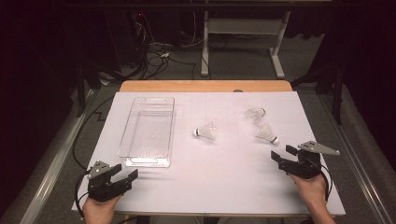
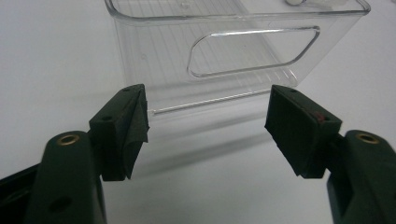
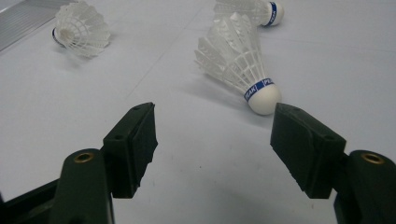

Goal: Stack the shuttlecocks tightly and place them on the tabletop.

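Three white feather shuttlecocks lie on the white table cover. One shuttlecock [image 1: 205, 132] [image 3: 81, 30] is near the middle, a second shuttlecock [image 1: 256, 113] [image 3: 254, 9] is farther back on the right, and a third shuttlecock [image 1: 267, 134] [image 3: 238, 60] lies just ahead of my right gripper [image 1: 281, 152] [image 3: 215, 140]. That gripper is open with nothing between its jaws; the third one's cork tip sits just beyond the right jaw. A clear plastic bin [image 1: 147, 161] [image 2: 252, 51] stands at the left. My left gripper [image 1: 127, 171] [image 2: 208, 126] is open just short of the bin's near end wall.
The white cover [image 1: 210, 177] ends at a wooden table edge [image 1: 205, 86] at the back. Dark floor with cables and a desk frame [image 1: 243, 28] lies beyond. A metal rail [image 1: 56, 158] runs along the table's left side.
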A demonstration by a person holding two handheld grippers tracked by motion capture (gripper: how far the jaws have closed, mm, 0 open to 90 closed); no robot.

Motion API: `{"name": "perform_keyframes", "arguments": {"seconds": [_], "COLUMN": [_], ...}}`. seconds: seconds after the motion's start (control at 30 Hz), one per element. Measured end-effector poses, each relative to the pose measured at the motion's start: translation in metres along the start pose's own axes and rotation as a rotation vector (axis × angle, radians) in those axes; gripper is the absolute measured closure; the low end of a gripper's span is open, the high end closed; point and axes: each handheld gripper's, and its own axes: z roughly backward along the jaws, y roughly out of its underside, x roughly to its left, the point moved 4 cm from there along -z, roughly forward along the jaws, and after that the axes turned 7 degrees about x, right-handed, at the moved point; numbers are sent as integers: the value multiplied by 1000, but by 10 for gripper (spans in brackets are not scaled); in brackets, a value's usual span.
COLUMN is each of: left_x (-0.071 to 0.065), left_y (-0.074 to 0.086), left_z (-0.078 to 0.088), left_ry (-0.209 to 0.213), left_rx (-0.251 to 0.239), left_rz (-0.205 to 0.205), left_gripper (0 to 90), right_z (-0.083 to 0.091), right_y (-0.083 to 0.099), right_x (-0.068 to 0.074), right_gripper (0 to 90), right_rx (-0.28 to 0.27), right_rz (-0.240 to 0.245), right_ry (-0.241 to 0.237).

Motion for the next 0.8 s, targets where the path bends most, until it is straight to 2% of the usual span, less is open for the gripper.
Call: {"name": "perform_keyframes", "arguments": {"seconds": [0.37, 0.8], "left_x": [-1, -2], "left_y": [0, 0], "left_z": [0, 0], "left_ry": [-1, 3], "left_rx": [-3, -1], "left_rz": [-4, -10], "left_gripper": [309, 308], "right_z": [-2, -11], "right_y": [-16, -38], "right_x": [2, 5], "right_gripper": [362, 433], "right_rx": [15, 86], "right_rz": [0, 5], "right_ry": [5, 26]}}
